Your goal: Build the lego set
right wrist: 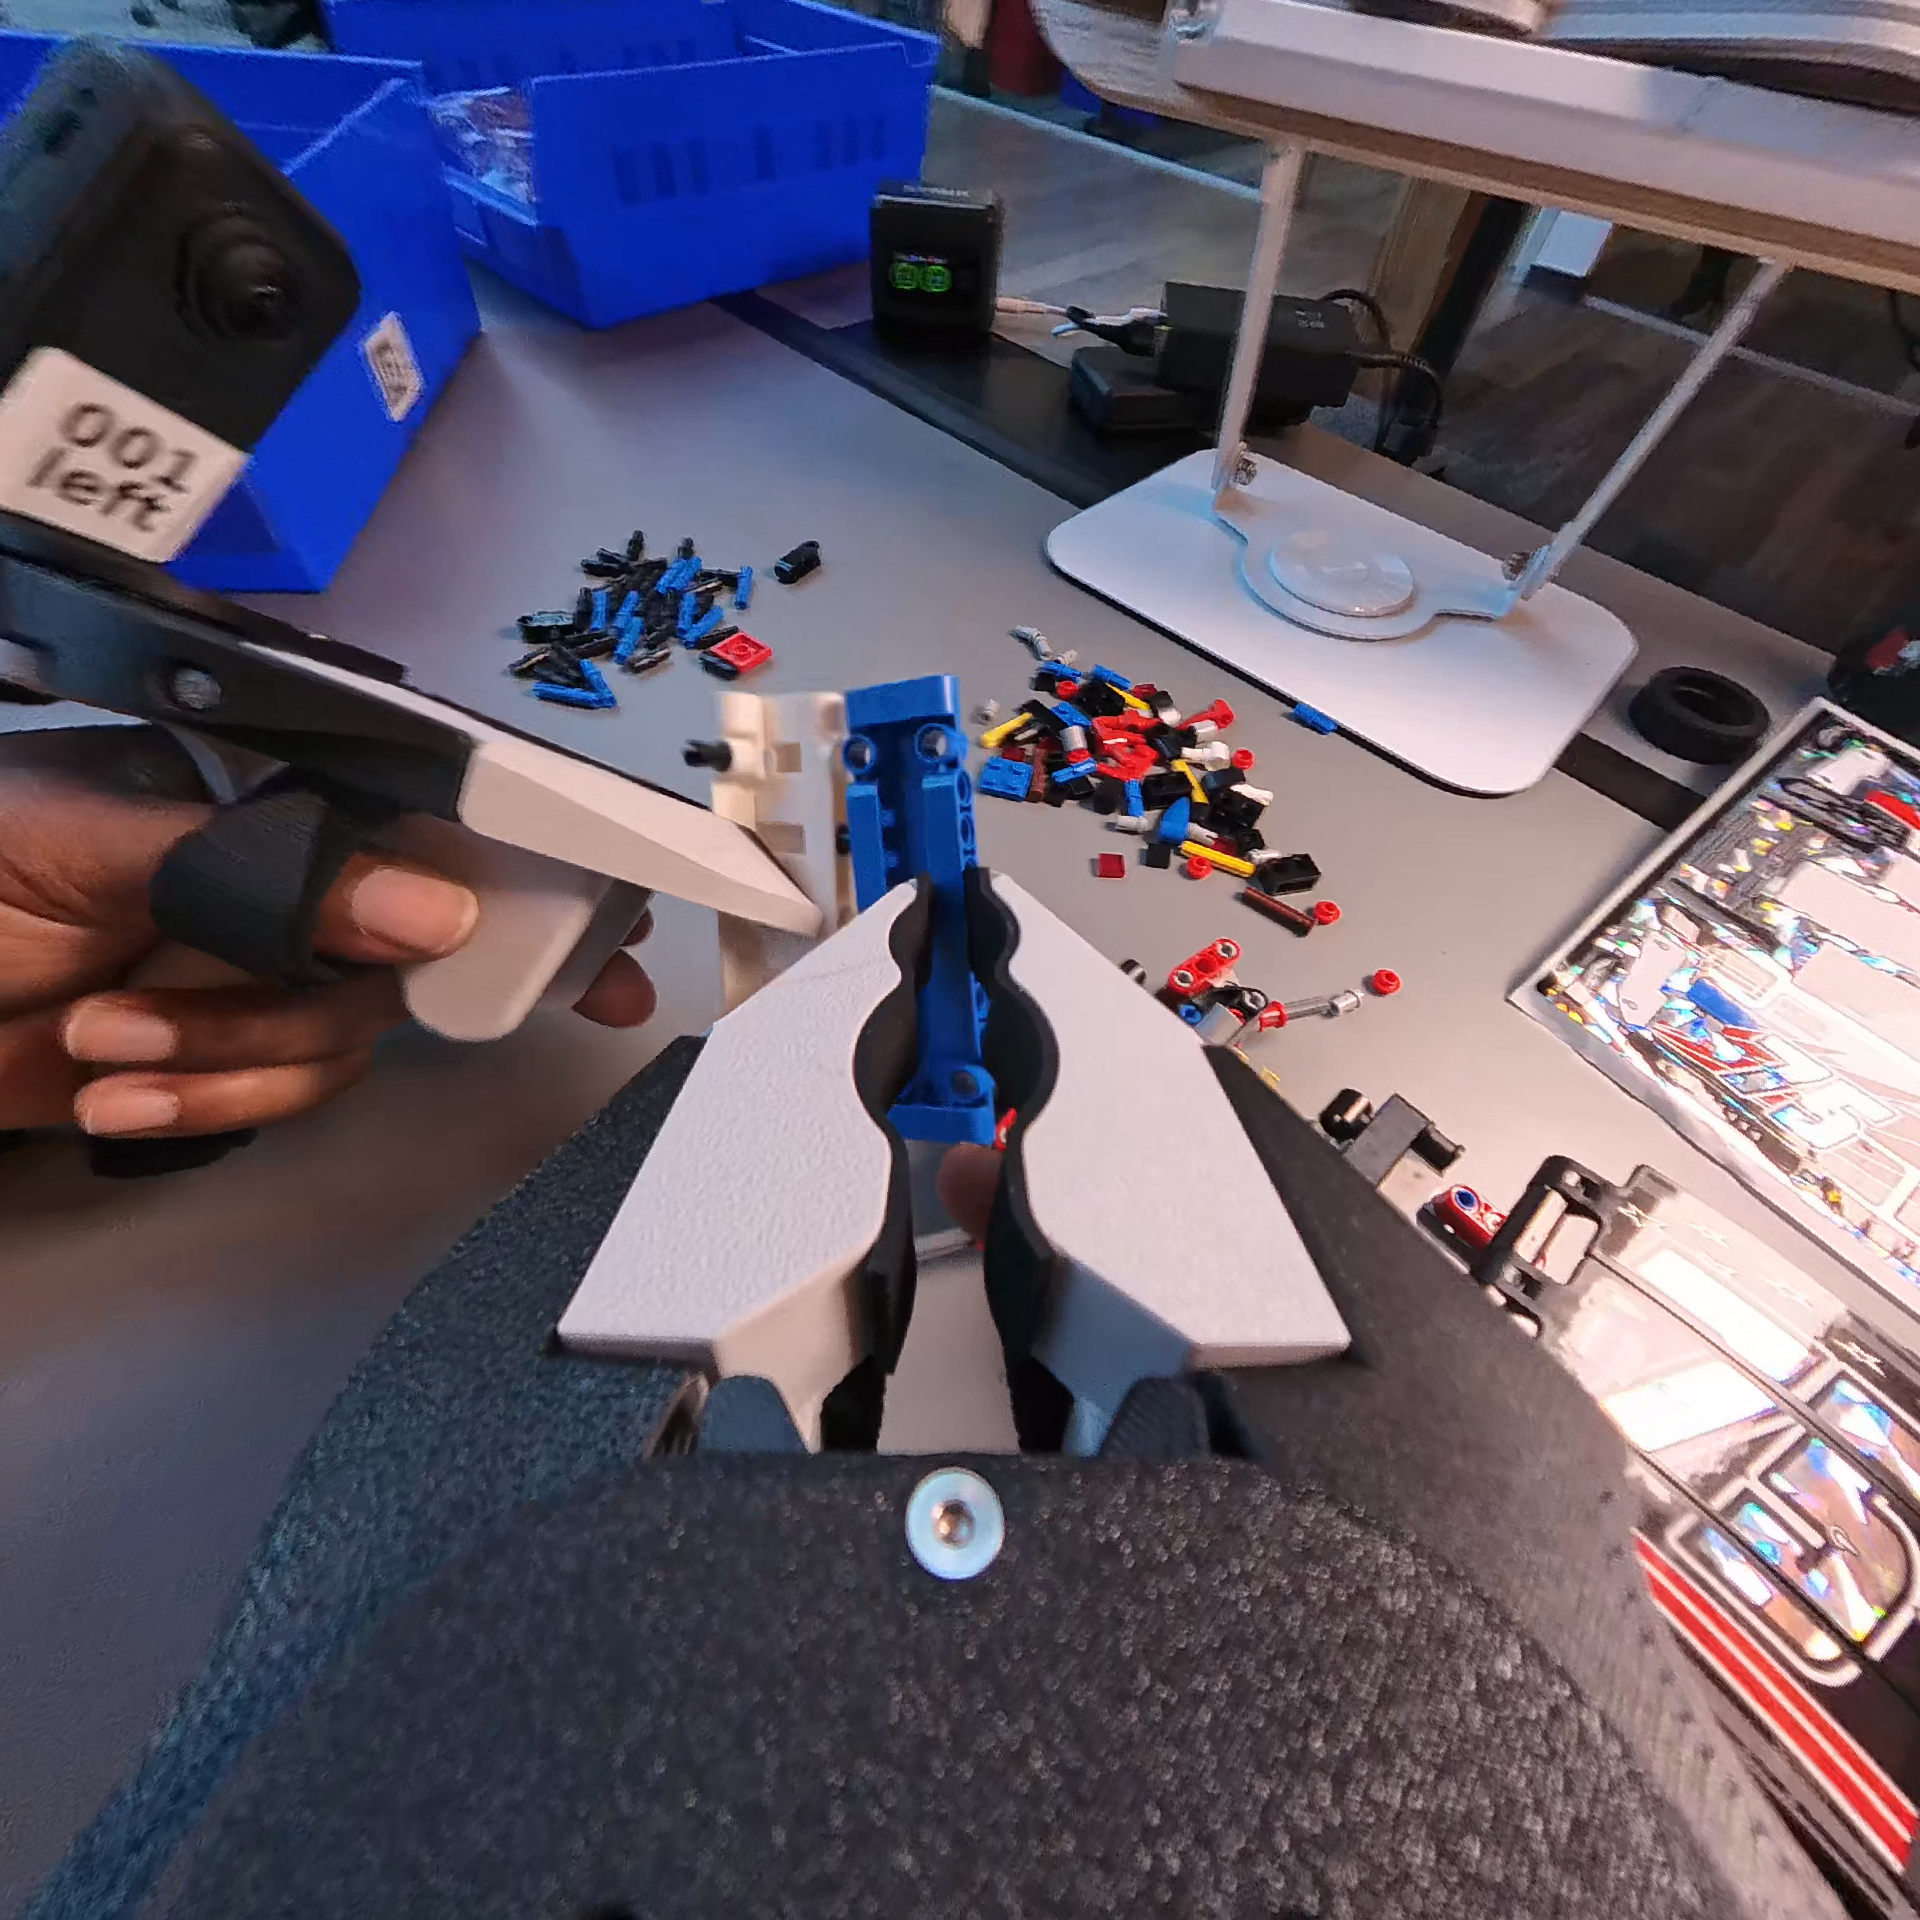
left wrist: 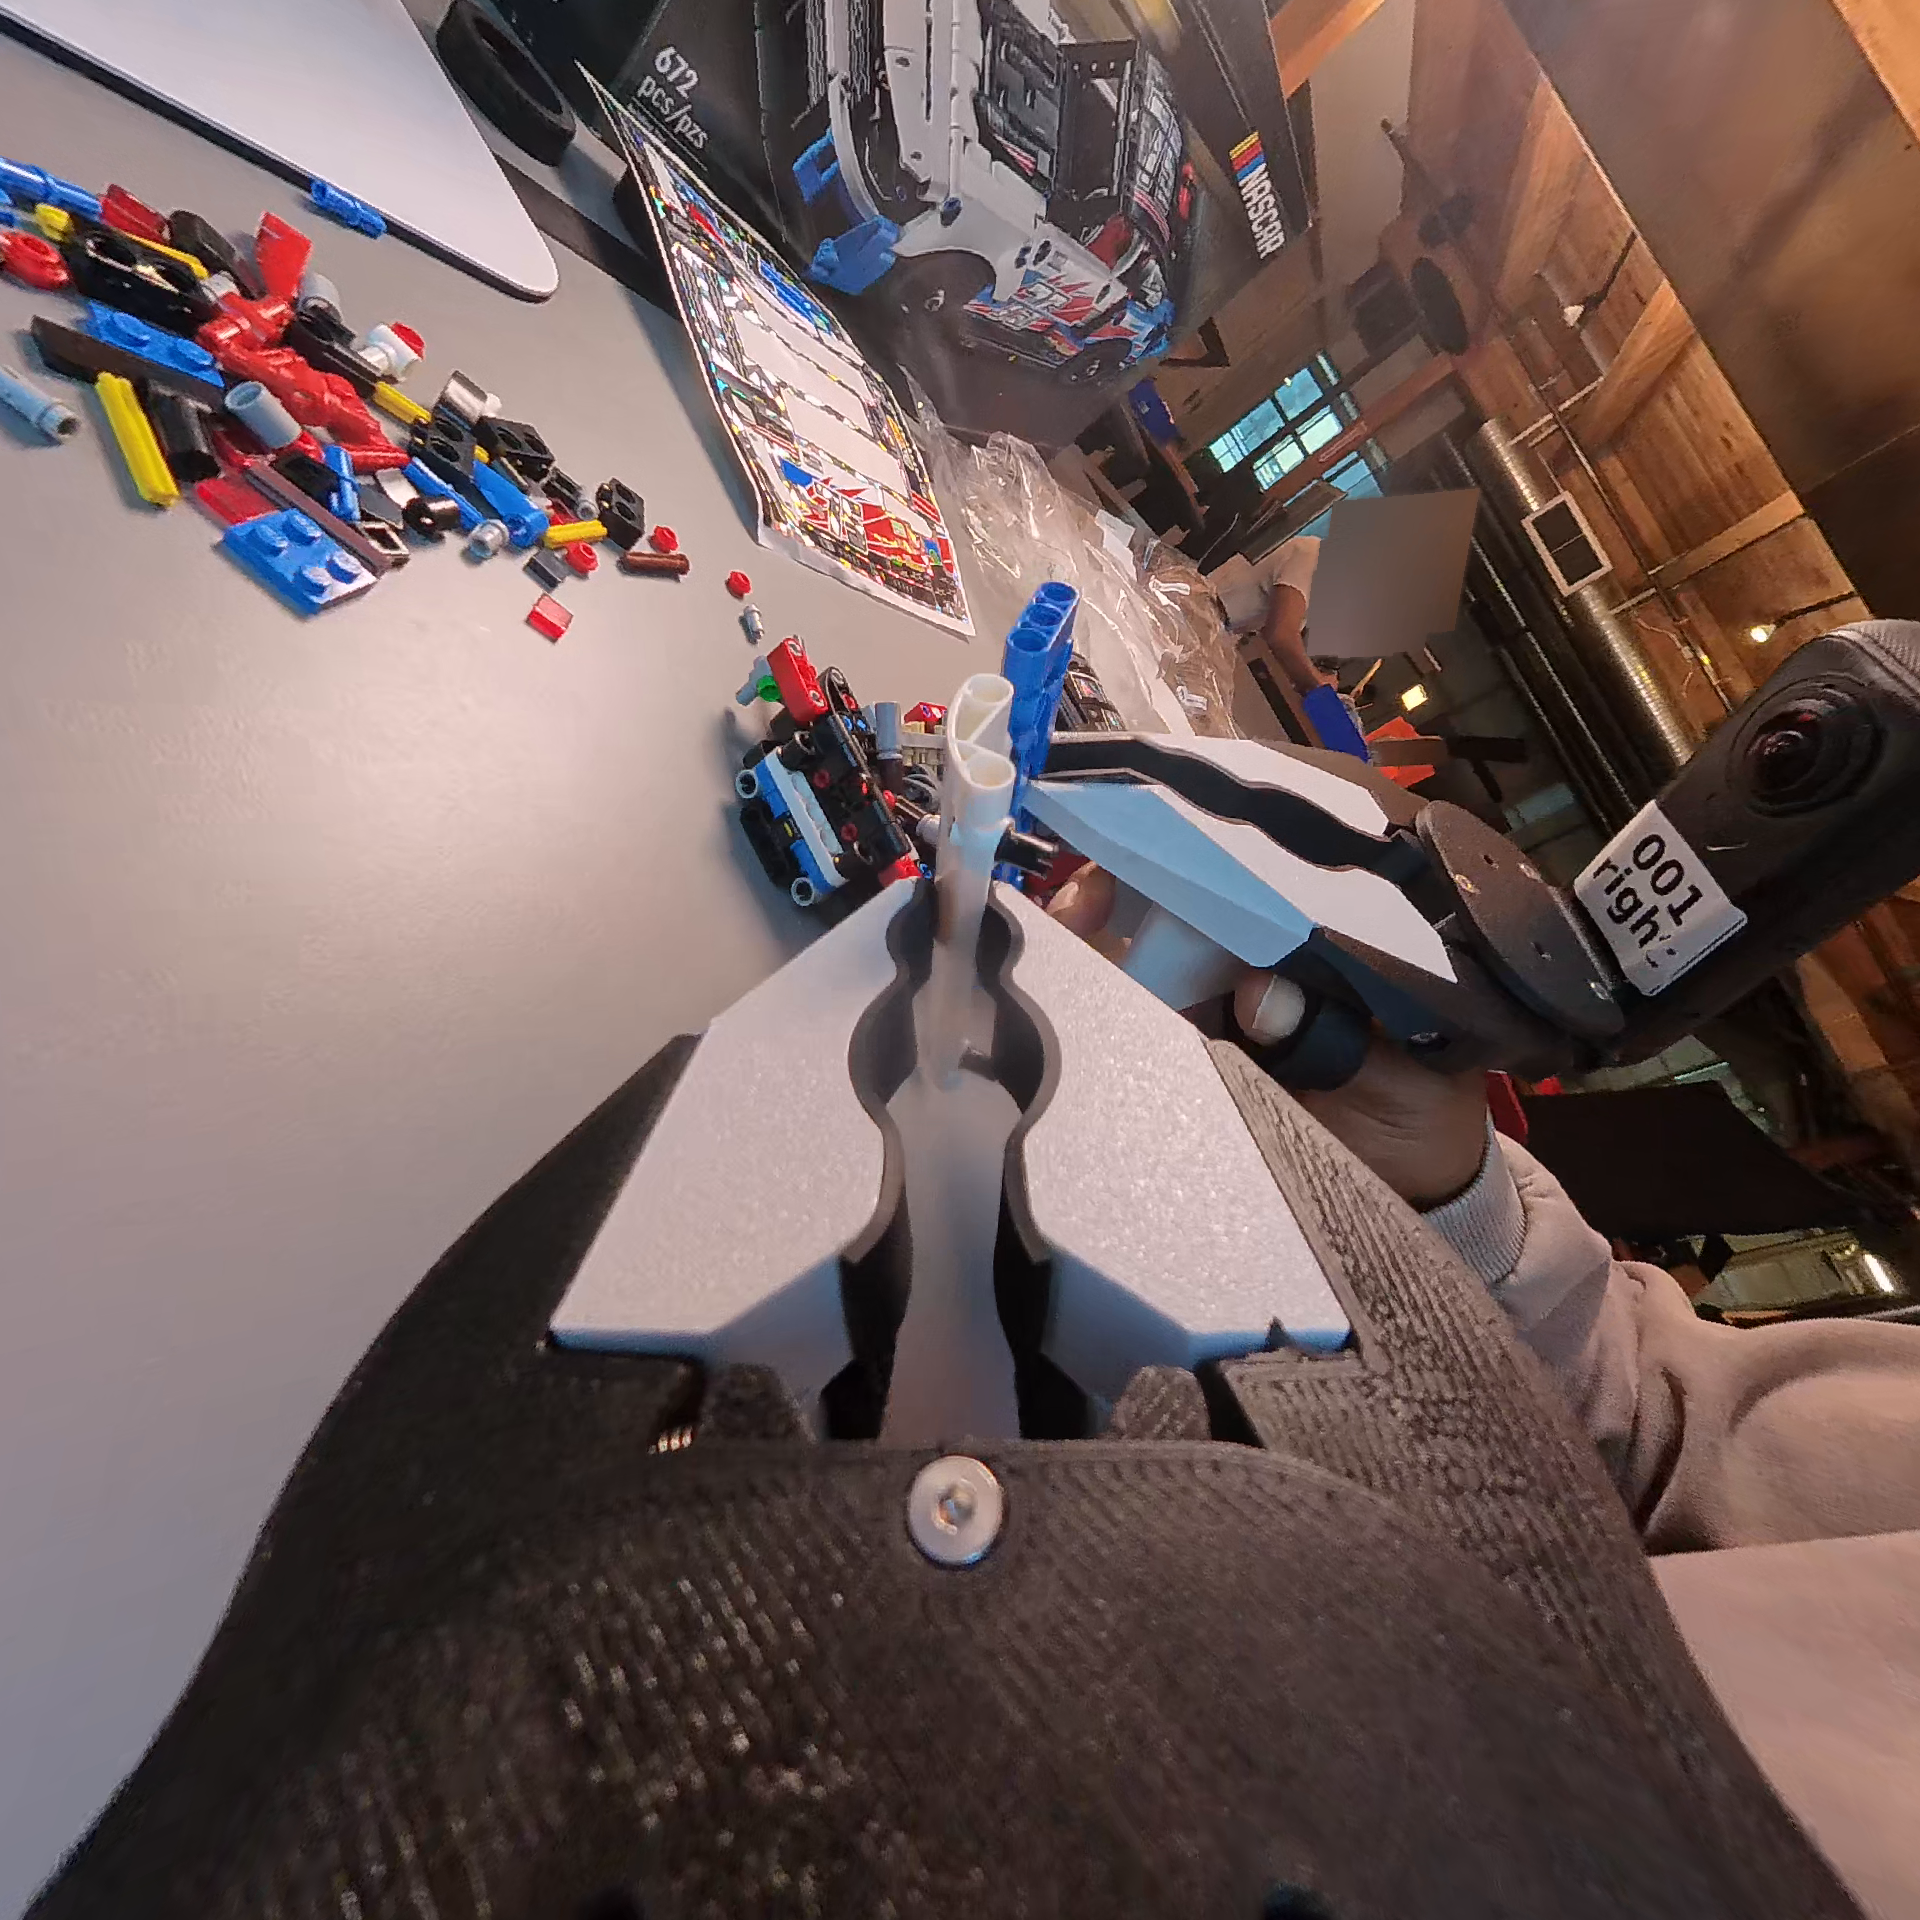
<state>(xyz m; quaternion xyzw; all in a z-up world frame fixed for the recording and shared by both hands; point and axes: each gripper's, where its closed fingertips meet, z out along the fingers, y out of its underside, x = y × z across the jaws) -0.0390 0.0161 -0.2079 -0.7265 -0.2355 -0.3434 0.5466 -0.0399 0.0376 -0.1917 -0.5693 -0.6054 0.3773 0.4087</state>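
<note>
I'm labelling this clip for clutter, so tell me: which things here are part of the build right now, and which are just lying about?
In use:
- white piece, held in the left gripper
- blue piece, held in the right gripper
- half-built car
- loose bricks
- pile of pins
- sticker sheet

Lying about:
- blue bins
- monitor stand
- tyre
- small black device

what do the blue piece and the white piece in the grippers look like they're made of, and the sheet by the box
Blue piece: looks like hard moulded plastic, smooth with a slight gloss, crisp round pin holes. White piece: apparently the same plastic, duller, with hollow tube ends. Sheet: thin and flat, probably a foil-backed sticker sheet, judging by its rainbow glitter.
</note>
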